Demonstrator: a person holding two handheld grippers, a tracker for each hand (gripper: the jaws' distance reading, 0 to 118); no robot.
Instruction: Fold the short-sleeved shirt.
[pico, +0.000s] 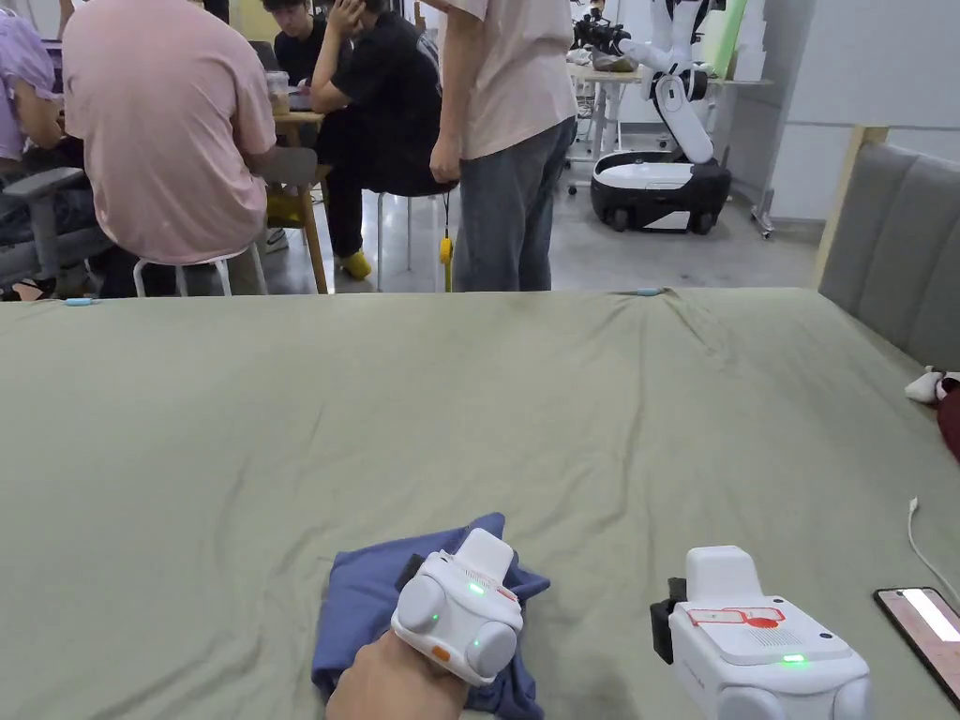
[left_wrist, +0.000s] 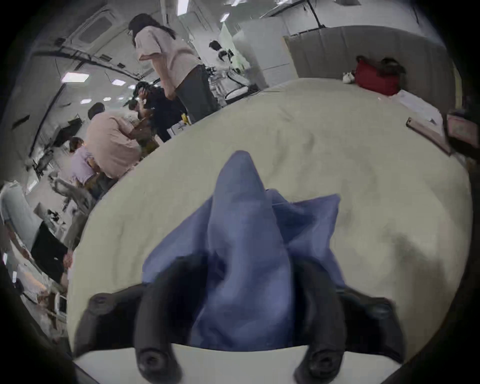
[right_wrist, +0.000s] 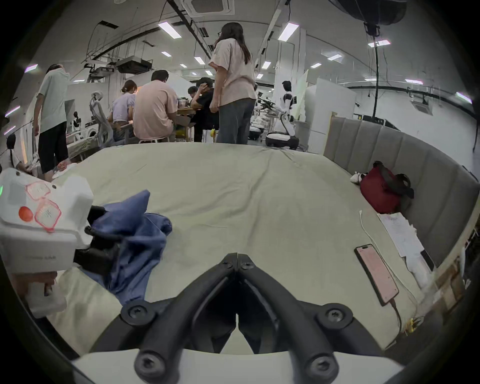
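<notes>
A blue short-sleeved shirt (pico: 375, 600) lies bunched on the green sheet near the front edge. In the left gripper view a ridge of the shirt (left_wrist: 241, 233) stands up between the two black jaws. My left gripper (left_wrist: 249, 265) is shut on that thick bunch, with the jaws held apart by the cloth. In the head view the left gripper (pico: 441, 567) sits on top of the shirt, with a hand behind it. My right gripper (right_wrist: 237, 259) is shut on nothing, its tips meeting over bare sheet to the right of the shirt (right_wrist: 140, 233). The head view has the right gripper (pico: 667, 614) low at the right.
A green sheet (pico: 469, 403) covers the wide bed. A phone (pico: 923, 633) on a white cable lies at the right edge, with papers (right_wrist: 400, 233) and a red bag (right_wrist: 381, 192) by the grey headboard (pico: 900, 244). Several people and a white robot (pico: 670, 141) are beyond the far edge.
</notes>
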